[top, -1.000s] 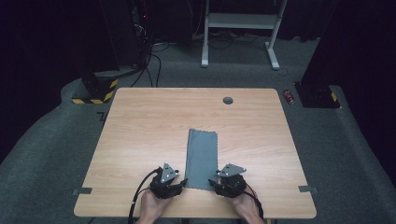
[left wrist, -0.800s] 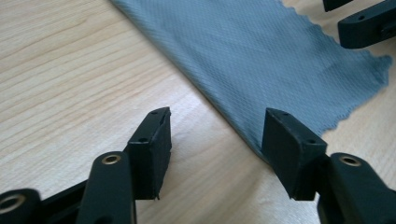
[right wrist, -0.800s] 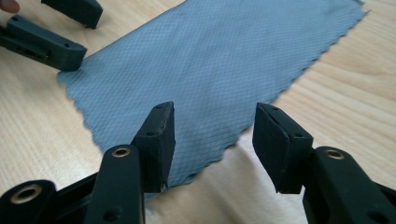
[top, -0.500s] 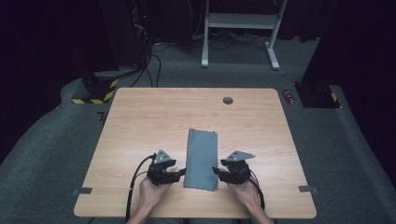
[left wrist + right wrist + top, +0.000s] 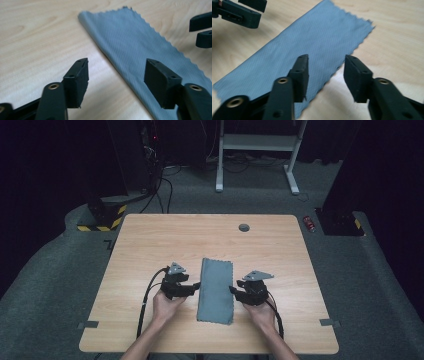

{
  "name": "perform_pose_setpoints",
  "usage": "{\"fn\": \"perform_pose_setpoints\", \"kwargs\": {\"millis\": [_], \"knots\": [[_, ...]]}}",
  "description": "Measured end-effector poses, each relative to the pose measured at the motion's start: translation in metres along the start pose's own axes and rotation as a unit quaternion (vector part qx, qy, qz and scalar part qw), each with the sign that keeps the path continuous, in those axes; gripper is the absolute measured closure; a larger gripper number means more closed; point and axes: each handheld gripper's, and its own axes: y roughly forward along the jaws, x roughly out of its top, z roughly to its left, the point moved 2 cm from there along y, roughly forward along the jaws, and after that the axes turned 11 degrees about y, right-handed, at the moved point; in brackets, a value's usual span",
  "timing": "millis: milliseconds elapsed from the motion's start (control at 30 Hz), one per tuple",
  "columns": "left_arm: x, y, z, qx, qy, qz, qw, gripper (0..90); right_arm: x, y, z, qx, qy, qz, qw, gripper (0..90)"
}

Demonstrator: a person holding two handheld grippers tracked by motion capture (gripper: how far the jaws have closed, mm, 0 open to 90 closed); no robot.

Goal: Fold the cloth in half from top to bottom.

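**Both tools flanking the folded grey cloth**

So the left tool [image 5: 196, 285] sits just off the left long edge of the cloth [image 5: 216, 290], jaws spread with nothing between them. In the left gripper view its pads [image 5: 76, 81] hang over bare wood and the cloth's folded edge runs between them, not pinched. The right tool [image 5: 232, 290] mirrors it on the other side, pointing in at the cloth's right edge. Its jaws have just been closing a bit, but they're apart and not clamping anything; in the right gripper view the zigzag-cut edge of the cloth [image 5: 312, 47] lies under the gap, with one pad [image 5: 300, 75] over the fabric and the other over wood.

The cloth itself is a long grey strip, folded, lying flat in the near-middle of the bench [image 5: 150, 245], running away from the person. Further out there's a small dark round cap [image 5: 244, 227] set in the bench near the far edge, well apart from everything.
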Motion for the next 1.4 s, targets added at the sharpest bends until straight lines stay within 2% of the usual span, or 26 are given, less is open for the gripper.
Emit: {"fn": "perform_pose_setpoints", "kwargs": {"millis": [133, 167, 400, 467, 567, 700, 800, 833, 933, 1033, 1133, 1200, 1233, 1267, 1400], "knots": [[0.010, 0.010, 0.007, 0.012, 0.004, 0.005, 0.9999, 40.4, 0.009, 0.009, -0.003, -0.013, 0.000, 0.007, 0.9999, 64.1], [0.013, 0.014, 0.009, 0.010, -0.002, 0.009, 0.9999, 40.1, 0.011, 0.010, -0.005, -0.016, -0.002, 0.007, 0.9998, 64.5], [0.033, 0.034, 0.017, 0.025, 0.000, 0.029, 0.9993, 40.4, 0.029, 0.022, -0.013, -0.040, 0.014, 0.014, 0.9990, 68.0], [0.037, 0.038, 0.019, 0.030, -0.007, 0.025, 0.9992, 41.4, 0.033, 0.026, -0.017, -0.043, 0.019, 0.018, 0.9987, 70.1], [0.042, 0.049, 0.021, 0.040, -0.003, 0.049, 0.9980, 41.0, 0.037, 0.032, -0.022, -0.055, 0.025, 0.021, 0.9979, 71.4], [0.051, 0.059, 0.026, 0.057, -0.007, 0.055, 0.9968, 41.5, 0.043, 0.042, -0.029, -0.069, 0.036, 0.028, 0.9966, 71.9], [0.052, 0.063, 0.029, 0.063, -0.020, 0.048, 0.9967, 42.7, 0.047, 0.050, -0.031, -0.077, 0.039, 0.033, 0.9957, 72.1], [0.052, 0.066, 0.030, 0.063, -0.020, 0.053, 0.9964, 42.8, 0.048, 0.053, -0.032, -0.080, 0.040, 0.038, 0.9953, 72.0], [0.050, 0.073, 0.029, 0.072, -0.008, 0.072, 0.9948, 43.0, 0.051, 0.061, -0.033, -0.087, 0.039, 0.043, 0.9945, 71.3], [0.052, 0.075, 0.030, 0.077, -0.019, 0.065, 0.9947, 44.7, 0.055, 0.065, -0.036, -0.087, 0.053, 0.034, 0.9942, 70.7], [0.055, 0.079, 0.031, 0.080, -0.017, 0.067, 0.9944, 45.9, 0.060, 0.072, -0.038, -0.096, 0.055, 0.045, 0.9928, 70.7], [0.058, 0.083, 0.031, 0.082, -0.015, 0.067, 0.9943, 46.3, 0.063, 0.075, -0.039, -0.102, 0.058, 0.037, 0.9924, 70.8], [0.059, 0.084, 0.031, 0.086, -0.013, 0.065, 0.9941, 47.0, 0.065, 0.077, -0.041, -0.104, 0.065, 0.043, 0.9915, 70.5], [0.059, 0.085, 0.031, 0.086, -0.019, 0.062, 0.9942, 47.7, 0.066, 0.078, -0.042, -0.105, 0.066, 0.047, 0.9911, 70.5], [0.057, 0.090, 0.032, 0.085, -0.016, 0.077, 0.9933, 49.0, 0.070, 0.085, -0.041, -0.116, 0.059, 0.057, 0.9899, 71.3]]}}
